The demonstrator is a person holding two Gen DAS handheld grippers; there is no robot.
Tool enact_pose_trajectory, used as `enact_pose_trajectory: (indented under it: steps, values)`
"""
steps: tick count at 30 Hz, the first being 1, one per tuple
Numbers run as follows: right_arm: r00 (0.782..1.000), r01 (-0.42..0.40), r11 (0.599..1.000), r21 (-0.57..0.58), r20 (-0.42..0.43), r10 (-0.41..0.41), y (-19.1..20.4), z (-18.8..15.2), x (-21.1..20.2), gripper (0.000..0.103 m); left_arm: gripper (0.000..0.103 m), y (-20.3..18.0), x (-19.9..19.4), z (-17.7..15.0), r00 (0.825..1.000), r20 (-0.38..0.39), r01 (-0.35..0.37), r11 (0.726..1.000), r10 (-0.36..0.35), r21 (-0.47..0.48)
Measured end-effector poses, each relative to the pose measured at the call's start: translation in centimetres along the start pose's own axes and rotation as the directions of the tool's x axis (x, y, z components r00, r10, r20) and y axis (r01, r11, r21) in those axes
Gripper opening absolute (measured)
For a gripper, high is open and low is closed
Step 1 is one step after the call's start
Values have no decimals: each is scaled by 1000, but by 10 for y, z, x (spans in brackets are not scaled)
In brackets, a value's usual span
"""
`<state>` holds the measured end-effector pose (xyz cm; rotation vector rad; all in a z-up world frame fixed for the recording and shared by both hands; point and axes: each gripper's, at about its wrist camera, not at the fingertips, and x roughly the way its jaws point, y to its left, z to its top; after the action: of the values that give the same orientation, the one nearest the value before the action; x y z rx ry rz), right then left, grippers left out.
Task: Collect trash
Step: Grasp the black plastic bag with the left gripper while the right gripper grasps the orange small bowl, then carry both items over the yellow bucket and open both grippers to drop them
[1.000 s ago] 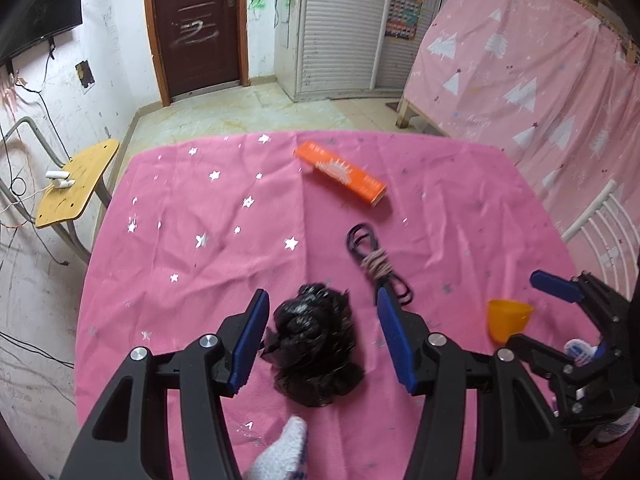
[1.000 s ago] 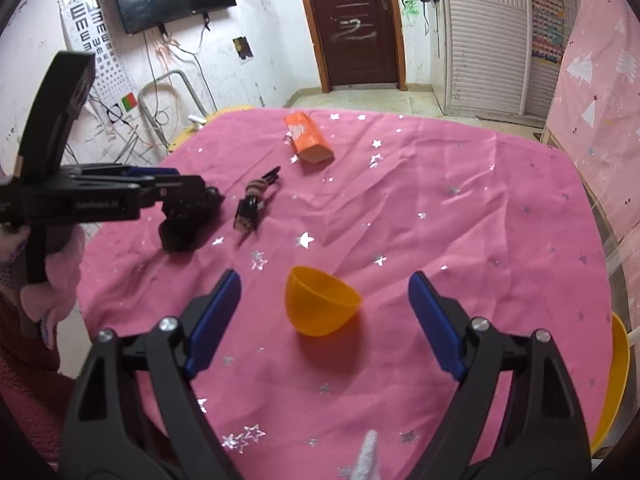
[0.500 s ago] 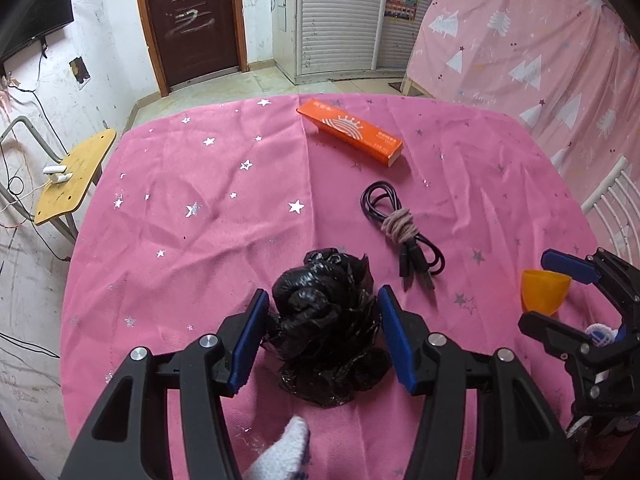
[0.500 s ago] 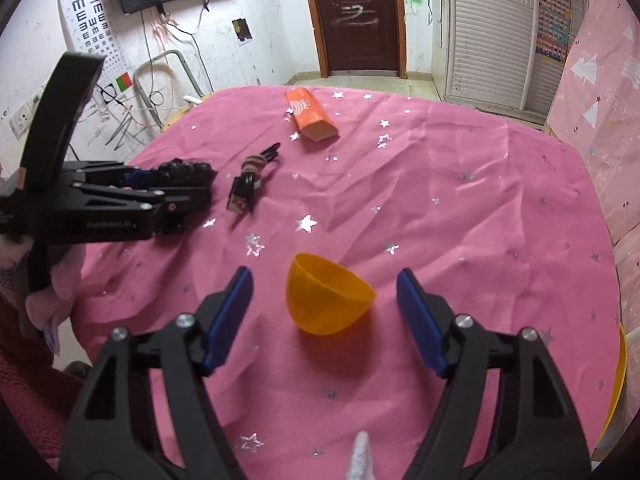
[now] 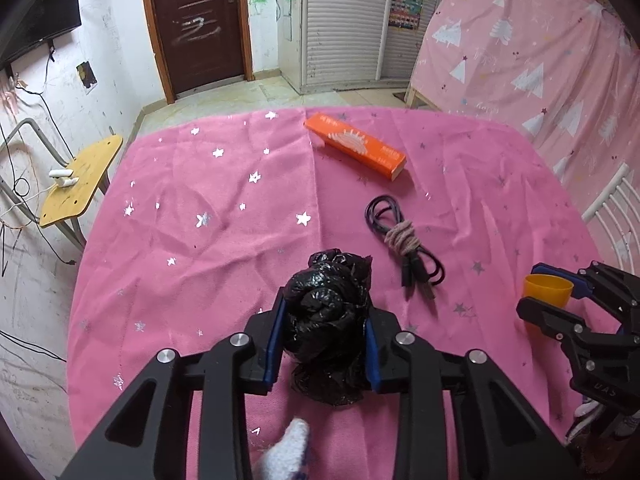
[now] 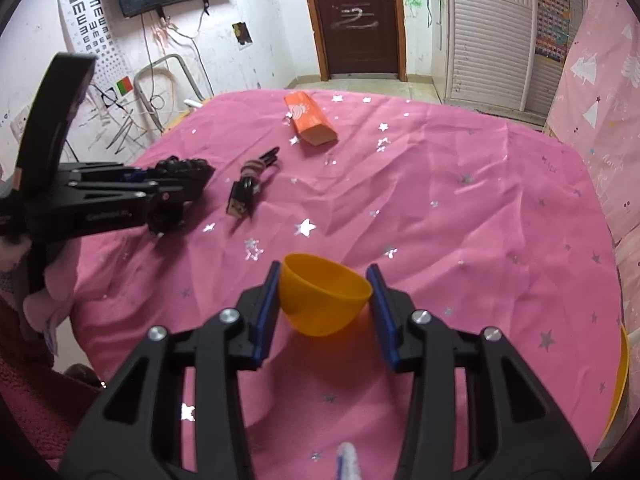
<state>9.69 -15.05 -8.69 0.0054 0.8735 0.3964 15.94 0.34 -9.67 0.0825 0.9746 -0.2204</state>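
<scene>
A crumpled black plastic bag (image 5: 326, 300) lies on the pink tablecloth (image 5: 200, 264), near the front edge. My left gripper (image 5: 324, 312) has its jaws closing, and both blue pads press the bag's sides. The right wrist view shows the same bag (image 6: 188, 168) at the left, in the left gripper (image 6: 176, 188). An orange plastic cup (image 6: 320, 300) lies tilted on the cloth, and my right gripper (image 6: 324, 280) is closing on it with both pads touching its rim. In the left wrist view the cup (image 5: 550, 290) sits between the right gripper's fingers (image 5: 536, 312).
An orange carton (image 5: 354, 146) lies at the far side of the table. A bundled dark cable (image 5: 404, 244) lies between the carton and the bag. A yellow stool (image 5: 80, 180) stands off the left edge and a white chair back (image 5: 612, 208) off the right.
Both grippers have closed in: the left pads now squeeze the black bag and the right pads touch the orange cup. Neither hand has shifted much.
</scene>
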Motion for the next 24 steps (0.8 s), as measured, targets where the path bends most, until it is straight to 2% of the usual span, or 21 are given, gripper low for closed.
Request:
enact_pose_trajectory:
  steps: [10,24]
  values:
    - [997,11,999,42,75,-14,-23,7,-25,40,25,-17,-29,15,997,71,-5,1000,3,31]
    - [978,62,989,136,191,-88,-75,5,-70,40,25,-67,-51,37,992,118,34,994,-46,108]
